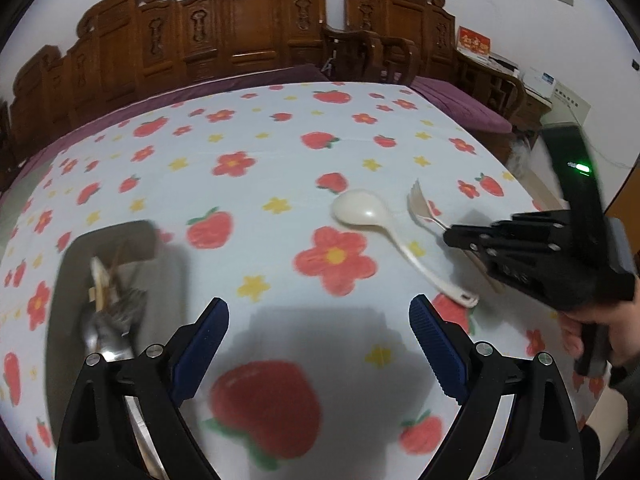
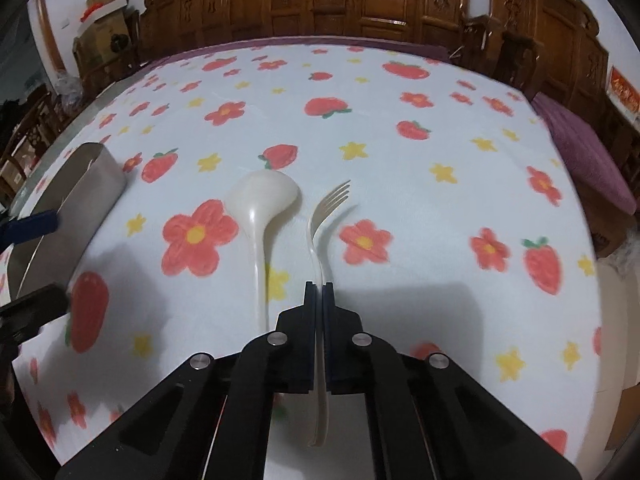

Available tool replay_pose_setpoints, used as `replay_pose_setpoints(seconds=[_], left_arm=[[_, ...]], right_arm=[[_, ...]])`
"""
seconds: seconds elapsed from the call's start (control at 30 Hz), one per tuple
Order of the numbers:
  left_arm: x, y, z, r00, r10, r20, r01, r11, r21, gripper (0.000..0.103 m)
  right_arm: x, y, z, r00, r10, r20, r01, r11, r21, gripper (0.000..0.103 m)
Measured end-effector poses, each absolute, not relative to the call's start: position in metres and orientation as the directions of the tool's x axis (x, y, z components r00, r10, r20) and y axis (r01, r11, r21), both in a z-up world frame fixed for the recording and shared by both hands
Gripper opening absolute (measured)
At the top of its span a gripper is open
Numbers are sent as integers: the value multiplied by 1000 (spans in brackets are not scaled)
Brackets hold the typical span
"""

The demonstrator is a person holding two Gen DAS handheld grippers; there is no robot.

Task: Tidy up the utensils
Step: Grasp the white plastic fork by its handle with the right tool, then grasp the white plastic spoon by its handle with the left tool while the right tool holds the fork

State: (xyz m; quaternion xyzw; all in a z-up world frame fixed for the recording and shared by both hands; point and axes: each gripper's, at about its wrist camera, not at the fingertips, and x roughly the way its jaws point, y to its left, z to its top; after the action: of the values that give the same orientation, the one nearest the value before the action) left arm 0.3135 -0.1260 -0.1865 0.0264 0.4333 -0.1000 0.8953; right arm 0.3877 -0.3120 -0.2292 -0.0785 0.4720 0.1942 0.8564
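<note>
The fork (image 2: 326, 216) is pinched by the right gripper (image 2: 319, 286), whose jaws are closed flat on the handle about midway along, with the tines pointing away over the tablecloth (image 2: 400, 160). The tines seem raised slightly off the cloth, though this cannot be told for certain. Just beside it on the left lies the spoon (image 2: 260, 208), bowl at the far end, handle running back toward the gripper, untouched.

The fork is judged light, thin and stiff (a translucent plastic look, with a gently curved handle), so a mid-handle hold should carry it without droop; its smooth surface may slip or swivel between the pads if swung fast. The spoon is pale, glossy plastic with a deep round bowl and a slim handle, best taken on the handle, which lies low against soft printed cloth.

The left gripper (image 1: 318, 320) is held wide open and empty above the cloth, its ribbed blue pads (image 1: 434, 344) apart. To its left stands the tray (image 1: 168, 264), a grey rounded holder already containing metal cutlery (blurred, so details are unclear).
</note>
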Motion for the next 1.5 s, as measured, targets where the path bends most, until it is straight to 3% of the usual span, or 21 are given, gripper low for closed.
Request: replay_pose_setpoints(seconds=[0.3, 0.57, 0.73, 0.8, 1.13, 1.23, 1.5], left_arm=[[345, -169, -206, 605, -191, -773, 228, 972, -61, 88], [373, -183, -221, 585, -218, -781, 211, 971, -112, 63], [390, -189, -232, 556, -237, -797, 206, 968, -144, 42], [394, -190, -235, 552, -238, -799, 201, 968, -150, 40], [397, -199, -237, 540, -255, -802, 221, 962, -157, 7], [390, -201, -232, 536, -267, -801, 242, 958, -157, 3], [362, -192, -210, 539, -279, -795, 278, 950, -145, 3]], right_arm=[[350, -358, -220, 514, 258, -818, -364, 929, 65, 4], [338, -376, -226, 516, 277, -810, -338, 935, 104, 4], [334, -378, -234, 508, 282, -814, -333, 936, 116, 4], [333, -378, -235, 507, 286, -813, -333, 935, 121, 4], [324, -375, -232, 512, 299, -805, -335, 933, 133, 4], [321, -373, -229, 516, 297, -803, -333, 934, 131, 4], [312, -363, -210, 543, 295, -786, -328, 936, 125, 4]])
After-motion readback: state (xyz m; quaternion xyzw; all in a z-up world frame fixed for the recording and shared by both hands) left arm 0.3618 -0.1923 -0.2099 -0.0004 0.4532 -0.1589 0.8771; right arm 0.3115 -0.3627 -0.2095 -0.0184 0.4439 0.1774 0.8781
